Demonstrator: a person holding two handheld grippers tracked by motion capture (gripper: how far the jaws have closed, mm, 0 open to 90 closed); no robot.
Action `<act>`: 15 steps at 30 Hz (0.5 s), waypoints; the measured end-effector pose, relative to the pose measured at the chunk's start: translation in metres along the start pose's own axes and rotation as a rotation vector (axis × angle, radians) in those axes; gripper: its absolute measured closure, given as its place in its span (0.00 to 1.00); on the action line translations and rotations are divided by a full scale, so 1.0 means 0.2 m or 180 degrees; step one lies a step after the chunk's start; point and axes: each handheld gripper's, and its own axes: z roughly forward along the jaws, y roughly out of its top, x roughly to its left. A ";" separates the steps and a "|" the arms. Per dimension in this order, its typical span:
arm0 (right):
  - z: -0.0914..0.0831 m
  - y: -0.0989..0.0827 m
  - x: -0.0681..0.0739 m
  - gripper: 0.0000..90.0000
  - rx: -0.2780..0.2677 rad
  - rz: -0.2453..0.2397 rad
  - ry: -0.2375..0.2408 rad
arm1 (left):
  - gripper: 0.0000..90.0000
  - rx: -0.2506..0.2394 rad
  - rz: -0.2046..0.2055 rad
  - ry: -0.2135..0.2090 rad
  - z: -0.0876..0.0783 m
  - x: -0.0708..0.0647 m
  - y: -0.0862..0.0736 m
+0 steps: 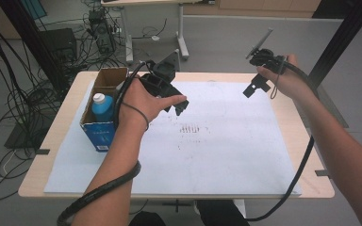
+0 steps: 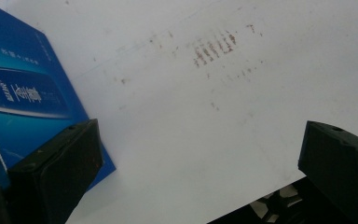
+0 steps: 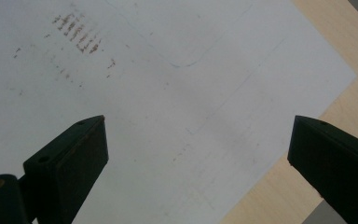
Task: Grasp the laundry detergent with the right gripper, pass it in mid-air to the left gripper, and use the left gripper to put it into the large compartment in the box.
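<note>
The counter (image 1: 306, 141) is a pale wooden top, almost wholly covered by a white sheet (image 1: 226, 155) that bears a faint patch of brownish streaks (image 1: 191, 128) near its middle. At the sheet's left edge stands an open box (image 1: 104, 101), brown card inside and blue on its printed front, and a bottle (image 1: 102, 106) with a white cap and blue body stands upright inside it. The left hand (image 1: 141, 104) comes up from the bottom of the high view and holds the left gripper (image 1: 176, 104) just beside the box, on its right, low over the sheet; in the left gripper view the blue box front sits next to the left jaw. That gripper is released, its jaws wide apart with only bare sheet between them. The right hand (image 1: 287, 77) is well apart from the box, near the far right corner of the sheet, holding the right gripper (image 1: 257, 87) raised over the counter. It too is released, jaws spread wide, with sheet and a strip of wooden counter edge seen between them.
</note>
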 end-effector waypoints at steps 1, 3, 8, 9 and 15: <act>0.00 0.01 0.00 0.05 0.0004 0.0011 -0.0002 | 0.00 0.0003 0.0008 -0.0007 0.00 0.00 0.00; 0.01 0.03 -0.01 0.05 0.0001 0.0037 -0.0021 | 0.00 0.0017 0.0018 -0.0010 0.01 -0.01 0.00; 0.01 0.05 -0.02 0.05 0.0018 0.0092 -0.0047 | 0.00 0.0013 0.0057 -0.0001 0.00 -0.04 -0.01; 0.02 0.06 -0.03 0.06 0.0014 0.0098 -0.0046 | 0.00 0.0010 0.0065 0.0001 0.00 -0.04 -0.01; 0.02 0.06 -0.03 0.05 0.0038 0.0135 -0.0046 | 0.00 0.0030 0.0087 -0.0005 0.01 -0.06 0.00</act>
